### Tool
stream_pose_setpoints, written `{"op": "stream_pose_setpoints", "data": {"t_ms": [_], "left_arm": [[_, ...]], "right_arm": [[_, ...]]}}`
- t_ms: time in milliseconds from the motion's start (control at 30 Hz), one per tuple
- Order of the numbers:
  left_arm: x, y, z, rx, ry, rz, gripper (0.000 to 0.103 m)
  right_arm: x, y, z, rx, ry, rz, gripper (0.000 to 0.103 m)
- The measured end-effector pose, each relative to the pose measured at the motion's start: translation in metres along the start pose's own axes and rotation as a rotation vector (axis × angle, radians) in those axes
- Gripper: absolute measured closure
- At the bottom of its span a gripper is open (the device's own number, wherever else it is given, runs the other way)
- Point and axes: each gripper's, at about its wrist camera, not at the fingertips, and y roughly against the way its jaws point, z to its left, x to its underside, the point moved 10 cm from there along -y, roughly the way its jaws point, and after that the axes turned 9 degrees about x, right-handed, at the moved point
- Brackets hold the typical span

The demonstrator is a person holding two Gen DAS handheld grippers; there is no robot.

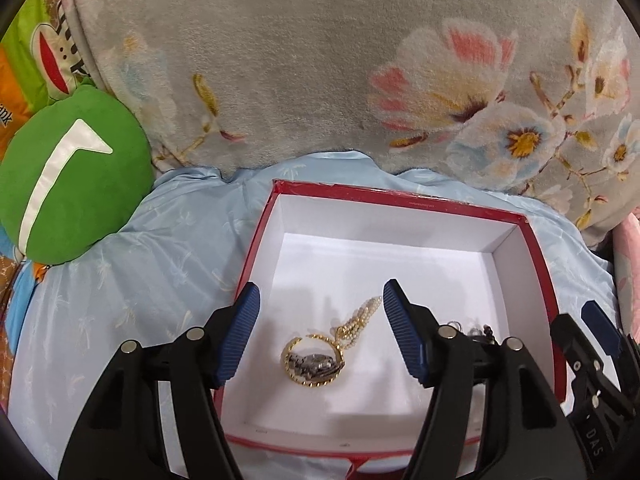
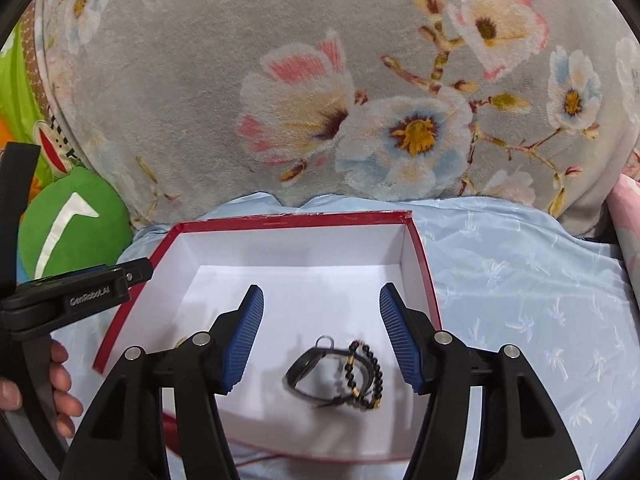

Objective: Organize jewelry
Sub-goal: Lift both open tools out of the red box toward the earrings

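Observation:
A red box (image 1: 404,197) with a white inside lies on a light blue sheet. On its floor rests a gold hoop with a grey piece and a pearl strand (image 1: 316,360). My left gripper (image 1: 320,336) hangs over it, open, its blue pads clear of the jewelry. In the right wrist view the same box (image 2: 288,219) holds a black band with a black-and-gold bead bracelet (image 2: 340,372). My right gripper (image 2: 320,340) stands open above them, touching nothing. The right gripper's fingers (image 1: 596,332) show at the left view's right edge.
A grey floral blanket (image 1: 320,60) rises behind the box. A green round cushion (image 1: 68,184) sits at the left. A hand (image 2: 60,392) holding the left gripper's body (image 2: 72,300) shows at the right view's left edge. Blue sheet (image 2: 520,280) spreads right of the box.

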Motion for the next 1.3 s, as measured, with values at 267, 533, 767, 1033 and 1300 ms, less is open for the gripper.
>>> {"op": "stream_pose_setpoints", "data": {"t_ms": [267,533,767,1033,1300], "left_arm": [[0.041,0.047,0.02,0.0,0.017,0.008,0.038],[0.119,0.073,0.06,-0.009,0.099,0.094,0.038],[0.184,0.069,0.077,-0.016,0.152,0.199,0.038],[0.227,0.055,0.054,0.003,0.099,0.282,0.039],[0.243,0.05,0.053,0.001,0.093,0.306,0.04]], "right_arm": [[0.048,0.056,-0.007,0.014,0.015,0.015,0.041],[0.119,0.082,-0.021,0.035,0.026,0.121,0.041],[0.186,0.091,-0.012,0.015,0.055,0.229,0.042],[0.231,0.094,-0.001,-0.006,0.075,0.305,0.047],[0.245,0.091,0.016,-0.036,0.098,0.332,0.048]]}}
